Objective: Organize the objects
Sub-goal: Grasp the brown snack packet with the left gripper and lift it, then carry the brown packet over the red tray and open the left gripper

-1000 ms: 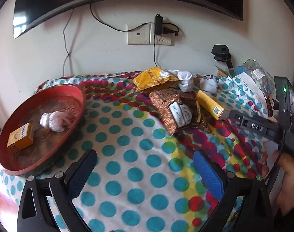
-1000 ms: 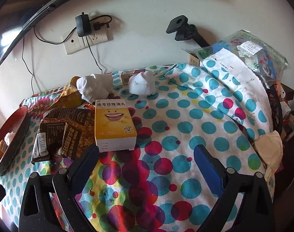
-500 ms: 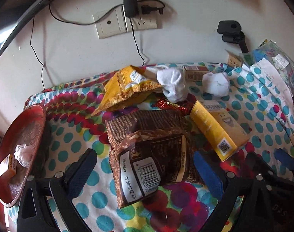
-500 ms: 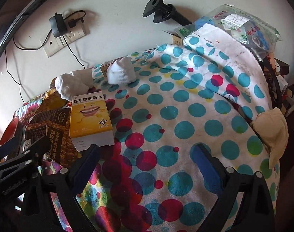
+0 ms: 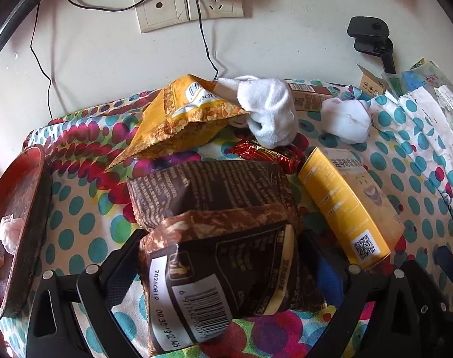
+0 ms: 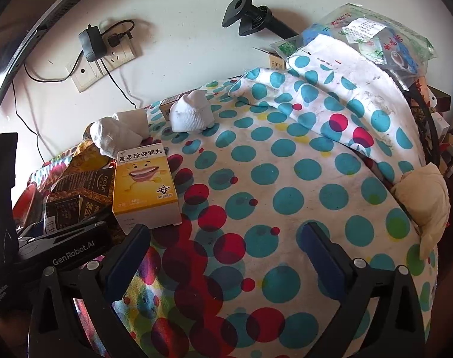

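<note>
A: Snacks fill the middle of the left wrist view. The left gripper (image 5: 223, 271) has its jaws spread wide on either side of the near brown snack packet (image 5: 223, 280), and they have just been closing a little. I cannot tell whether the pads press on the packet yet.

B: And behind it?

A: A second brown packet (image 5: 208, 191) lies just above it in the frame, partly under it. Higher, toward the upper centre, a yellow snack bag (image 5: 178, 122) leans on a rolled white sock (image 5: 268, 113). A red foil wrapper (image 5: 265, 153) sits below that sock.

B: The yellow box?

A: The yellow medicine box (image 5: 342, 205) is just right of the brown packets, lying at a slant. Another white sock (image 5: 345, 120) is at the upper right.

B: The tray?

A: The red tray (image 5: 23, 208) is at the left edge, with a small white bundle (image 5: 10, 232) in it, well apart from the pile.

B: Right side?

A: The right gripper (image 6: 226, 256) hangs over the dotted cloth (image 6: 286, 179), jaws spread with nothing between them. In that view the yellow box stands at centre left, just above the gripper's left finger.
</note>
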`<action>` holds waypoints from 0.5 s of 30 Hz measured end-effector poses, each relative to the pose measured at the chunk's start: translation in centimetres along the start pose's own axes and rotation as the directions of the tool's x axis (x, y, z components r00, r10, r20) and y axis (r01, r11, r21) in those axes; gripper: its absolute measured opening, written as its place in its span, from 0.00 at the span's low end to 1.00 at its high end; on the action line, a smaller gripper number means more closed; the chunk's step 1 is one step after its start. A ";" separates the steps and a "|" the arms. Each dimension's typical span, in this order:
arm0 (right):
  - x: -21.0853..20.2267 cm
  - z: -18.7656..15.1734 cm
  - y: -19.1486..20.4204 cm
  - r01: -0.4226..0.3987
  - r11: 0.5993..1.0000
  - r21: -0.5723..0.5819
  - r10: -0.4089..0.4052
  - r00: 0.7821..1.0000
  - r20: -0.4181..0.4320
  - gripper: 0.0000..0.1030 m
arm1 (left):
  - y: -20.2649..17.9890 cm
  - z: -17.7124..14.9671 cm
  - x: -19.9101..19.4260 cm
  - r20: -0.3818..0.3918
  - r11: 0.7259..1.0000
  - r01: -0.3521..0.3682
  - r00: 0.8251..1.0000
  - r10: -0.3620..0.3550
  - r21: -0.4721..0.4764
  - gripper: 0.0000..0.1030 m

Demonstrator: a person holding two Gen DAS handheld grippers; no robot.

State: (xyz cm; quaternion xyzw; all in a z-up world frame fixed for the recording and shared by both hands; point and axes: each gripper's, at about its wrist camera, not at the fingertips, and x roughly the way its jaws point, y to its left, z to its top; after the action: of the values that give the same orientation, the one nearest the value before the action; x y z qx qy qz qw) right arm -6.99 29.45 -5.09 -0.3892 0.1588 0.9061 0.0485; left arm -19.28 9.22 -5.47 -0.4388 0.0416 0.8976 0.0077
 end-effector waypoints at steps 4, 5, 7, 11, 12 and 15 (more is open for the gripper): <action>-0.1 0.0 0.1 -0.009 1.000 0.004 0.009 1.000 0.002 0.99 | 0.4 -0.1 -1.2 0.043 1.000 -0.018 0.999 0.018 0.014 0.77; -0.1 0.0 0.0 -0.007 1.000 0.004 0.007 1.000 0.002 0.99 | 0.5 0.0 -1.5 0.046 0.999 -0.028 0.999 0.027 0.016 0.75; -0.1 0.0 0.1 -0.005 1.000 0.001 0.005 1.000 0.000 0.99 | 0.9 0.1 -1.8 0.040 1.000 -0.015 0.999 0.014 0.017 0.69; -0.1 0.0 0.1 -0.005 1.000 0.000 0.005 1.000 0.000 1.00 | 2.0 0.0 -3.1 0.065 1.000 -0.017 0.998 0.017 0.000 0.68; -0.1 0.0 0.1 -0.004 1.000 0.000 0.004 1.000 0.000 1.00 | 2.4 0.0 -3.4 0.074 1.000 -0.015 0.997 0.016 -0.007 0.68; 0.0 0.0 0.1 -0.005 1.000 -0.001 0.005 1.000 -0.001 1.00 | 3.3 -0.1 -4.8 0.102 1.000 -0.003 0.995 0.005 -0.021 0.68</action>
State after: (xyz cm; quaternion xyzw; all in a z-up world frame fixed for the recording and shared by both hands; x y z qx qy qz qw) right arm -6.98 29.32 -5.08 -0.3891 0.1594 0.9061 0.0463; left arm -16.38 6.01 -1.54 -0.3922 0.0327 0.9193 0.0034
